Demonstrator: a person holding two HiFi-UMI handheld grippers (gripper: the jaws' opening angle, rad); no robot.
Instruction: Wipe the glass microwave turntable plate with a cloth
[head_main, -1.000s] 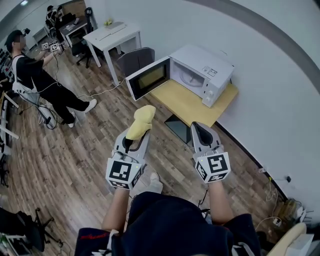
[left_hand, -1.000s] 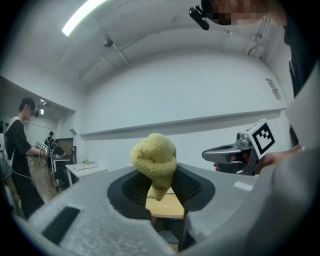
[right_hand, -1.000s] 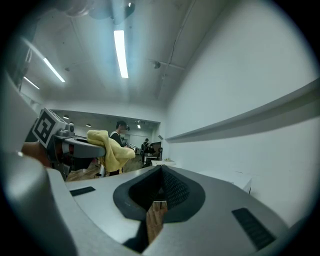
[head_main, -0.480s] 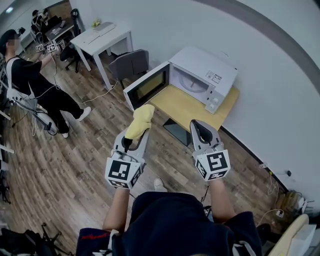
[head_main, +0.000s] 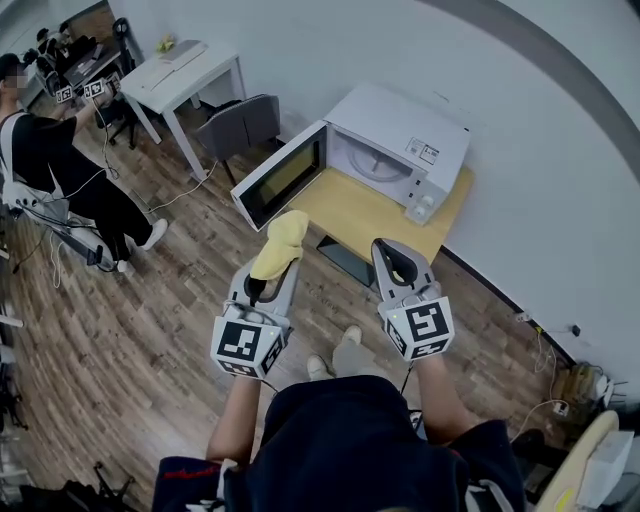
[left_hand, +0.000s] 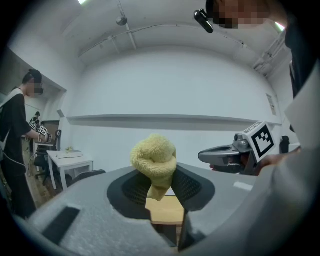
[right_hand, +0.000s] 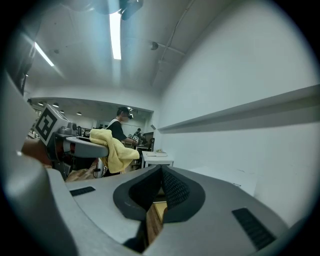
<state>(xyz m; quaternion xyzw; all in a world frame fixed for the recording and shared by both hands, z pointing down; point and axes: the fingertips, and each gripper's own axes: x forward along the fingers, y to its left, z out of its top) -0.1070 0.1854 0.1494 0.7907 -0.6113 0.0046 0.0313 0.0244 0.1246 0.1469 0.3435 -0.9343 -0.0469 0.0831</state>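
**Task status: approach stage, wiping not yet begun.**

1. Left gripper (left_hand: 161, 185): the jaws were pinched on a bunched yellow cloth (left_hand: 154, 157). The wad stood up above the pads, with a short tail hanging between them.
2. Right gripper (right_hand: 159, 192): the jaws were pressed together with nothing between them.
3. Both grippers were held side by side in front of the person, over the wooden floor (head_main: 150, 330) and well apart from the work area.
4. The microwave (head_main: 405, 120) stood along the far edge of a small wooden table (head_main: 370, 215), against the wall. Its door (head_main: 280, 175) was swung open past the table's left edge.
5. The glass turntable plate (head_main: 372, 160) appeared to be seated inside the cavity, showing as a pale disc. The head view was too small to confirm its condition.

**Done:** cloth secured; door open.

**Left:** in all likelihood the whole of the wiping. The cloth had no contact with the plate. The grippers must reach the table, the plate must be reached or drawn out, probably by the free right gripper, and its surface must be wiped.
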